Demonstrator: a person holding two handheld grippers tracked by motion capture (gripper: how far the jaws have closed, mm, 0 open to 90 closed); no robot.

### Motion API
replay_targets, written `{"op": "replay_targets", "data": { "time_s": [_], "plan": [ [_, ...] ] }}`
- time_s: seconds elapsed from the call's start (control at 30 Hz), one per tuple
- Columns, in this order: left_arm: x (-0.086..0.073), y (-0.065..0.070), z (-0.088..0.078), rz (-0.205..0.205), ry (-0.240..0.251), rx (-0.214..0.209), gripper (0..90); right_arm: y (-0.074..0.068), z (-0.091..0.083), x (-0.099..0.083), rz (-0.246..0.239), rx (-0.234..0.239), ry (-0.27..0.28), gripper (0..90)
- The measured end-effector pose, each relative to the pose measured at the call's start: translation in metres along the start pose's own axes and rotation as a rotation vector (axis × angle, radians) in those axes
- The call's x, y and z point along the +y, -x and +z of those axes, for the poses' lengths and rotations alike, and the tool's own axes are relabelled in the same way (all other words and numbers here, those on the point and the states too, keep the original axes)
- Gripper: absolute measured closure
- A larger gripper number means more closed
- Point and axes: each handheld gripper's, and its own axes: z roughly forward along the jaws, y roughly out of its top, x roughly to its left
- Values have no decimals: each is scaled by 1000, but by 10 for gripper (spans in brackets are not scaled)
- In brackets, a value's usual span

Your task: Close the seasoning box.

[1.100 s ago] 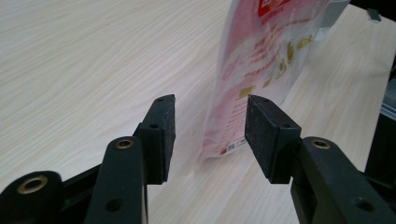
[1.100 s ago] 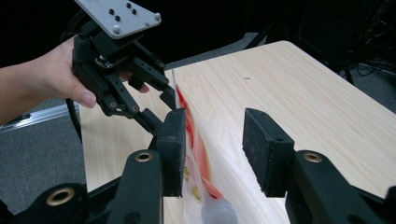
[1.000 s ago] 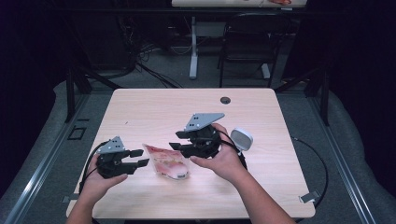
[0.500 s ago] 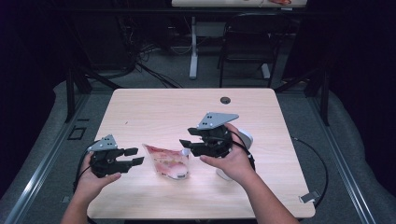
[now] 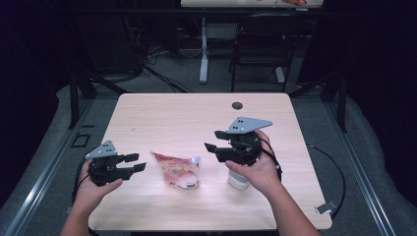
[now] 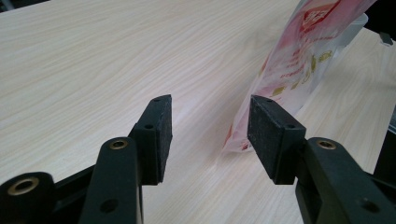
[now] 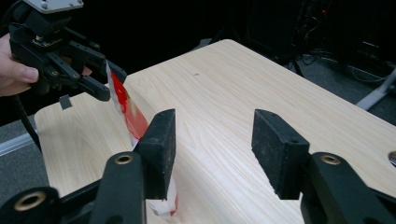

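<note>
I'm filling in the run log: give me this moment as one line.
left gripper: open, jaws just opening, empty | right gripper: open, empty | pouch: lies on table between grippers, untouched | white container: under right hand

The light wooden table [image 5: 167,113] carries a round dark grommet hole [image 5: 237,105] near its far edge, roughly at the middle. A white cylindrical object [image 5: 237,181] stands on the tabletop toward the near right; its nature cannot be made out. A dark chair [image 5: 260,49] stands on the grey floor beyond the table, beside a white table leg [image 5: 203,51] belonging to a second table [image 5: 246,3] at the back. Loose black cables [image 5: 162,78] lie on the floor to the left of that leg. A small pale tag [image 5: 326,207] lies beside the table's near right corner.
</note>
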Motion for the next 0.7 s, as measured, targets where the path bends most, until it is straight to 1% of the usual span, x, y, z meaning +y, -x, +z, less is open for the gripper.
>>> {"op": "replay_targets", "data": {
  "time_s": [0.13, 0.17, 0.23, 0.3, 0.43, 0.53, 0.7],
  "plan": [
    [0, -1, -1, -2, 0, 11, 510, 6, -10, -5, 9, -16, 8, 550],
    [0, 0, -2, -5, 3, 29, 513, 9, -12, -6, 14, -18, 12, 570],
    [0, -1, -3, -5, 14, 49, 534, 13, -17, -10, 26, -20, 16, 595],
    [0, -1, -4, -7, 19, 63, 540, 17, -21, -13, 37, -32, 18, 607],
    [0, -2, -6, -10, 26, 66, 550, 25, -26, -20, 55, -66, 23, 620],
    [-1, -4, -7, -22, 34, 73, 550, 30, -31, -23, 65, -80, 26, 641],
    [-2, -4, -7, -25, 24, 82, 550, 41, -38, -29, 81, -107, 23, 680]
  ]
}}
